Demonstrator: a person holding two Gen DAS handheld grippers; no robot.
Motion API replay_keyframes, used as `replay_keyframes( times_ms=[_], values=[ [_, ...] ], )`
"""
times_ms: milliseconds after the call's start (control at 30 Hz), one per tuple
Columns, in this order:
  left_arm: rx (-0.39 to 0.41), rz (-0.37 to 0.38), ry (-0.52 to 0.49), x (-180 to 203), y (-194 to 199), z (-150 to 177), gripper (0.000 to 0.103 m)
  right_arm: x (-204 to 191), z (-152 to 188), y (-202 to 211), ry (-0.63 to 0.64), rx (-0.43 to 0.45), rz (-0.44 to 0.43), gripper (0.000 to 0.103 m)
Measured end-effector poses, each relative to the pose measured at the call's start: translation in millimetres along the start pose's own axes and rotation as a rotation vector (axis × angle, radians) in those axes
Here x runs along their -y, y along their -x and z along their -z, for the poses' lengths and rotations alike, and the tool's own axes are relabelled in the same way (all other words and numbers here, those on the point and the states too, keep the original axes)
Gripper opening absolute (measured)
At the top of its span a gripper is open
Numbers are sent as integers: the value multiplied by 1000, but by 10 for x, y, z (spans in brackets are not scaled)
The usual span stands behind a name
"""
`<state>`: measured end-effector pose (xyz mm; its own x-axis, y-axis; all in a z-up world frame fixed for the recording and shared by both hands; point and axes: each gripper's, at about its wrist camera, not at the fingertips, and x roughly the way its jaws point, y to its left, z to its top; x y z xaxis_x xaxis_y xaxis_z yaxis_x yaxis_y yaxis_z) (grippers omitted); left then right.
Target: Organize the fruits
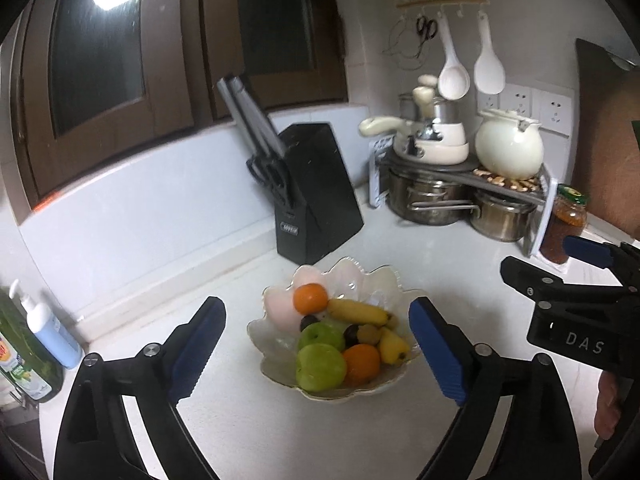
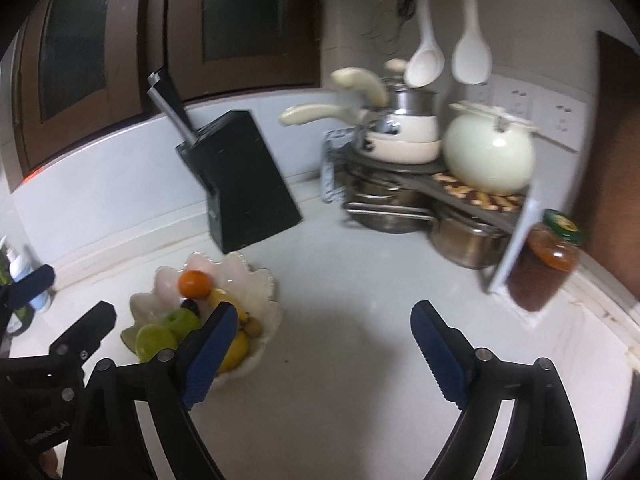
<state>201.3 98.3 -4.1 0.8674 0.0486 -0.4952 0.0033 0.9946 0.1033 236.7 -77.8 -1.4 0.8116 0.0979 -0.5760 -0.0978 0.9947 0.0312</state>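
On the white stone counter, near a scalloped glass bowl of oranges, green apples and bananas: left gripper and right gripper, jaws wide apart, empty.

I see a white counter meeting a pale wall, dark brown-framed windows at upper left, wall sockets at right

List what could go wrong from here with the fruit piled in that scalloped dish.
1. The translucent scalloped glass dish looks fragile; the left gripper, fingers open around it, could chip its rim if lowered carelessly.
2. Fruit is heaped: the orange on top might roll out if bumped.
3. The right gripper hangs open close by; the two could collide over the dish.
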Motion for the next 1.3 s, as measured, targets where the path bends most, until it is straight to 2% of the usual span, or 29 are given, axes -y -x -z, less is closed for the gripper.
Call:
replay_keyframes(
  times_ms=[267, 433, 600, 1000, 1300],
  values=[
    [61, 41, -14, 313, 381, -24, 103, 388, 115, 499, -84, 40, 79, 93],
    [85, 75, -31, 547, 606, -39, 103, 636, 210, 851, -107, 79, 146, 97],
    [108, 93, -42, 772, 854, -24, 103, 844, 314, 1127, -130, 94, 177, 97],
    [99, 86, -21, 1132, 1381, 246, 103, 1180, 644, 1635, -144, 97, 188, 99],
    [98, 90, -15, 1144, 1680, 443, 103, 1199, 874, 1972, -147, 110, 183, 99]
  ],
)
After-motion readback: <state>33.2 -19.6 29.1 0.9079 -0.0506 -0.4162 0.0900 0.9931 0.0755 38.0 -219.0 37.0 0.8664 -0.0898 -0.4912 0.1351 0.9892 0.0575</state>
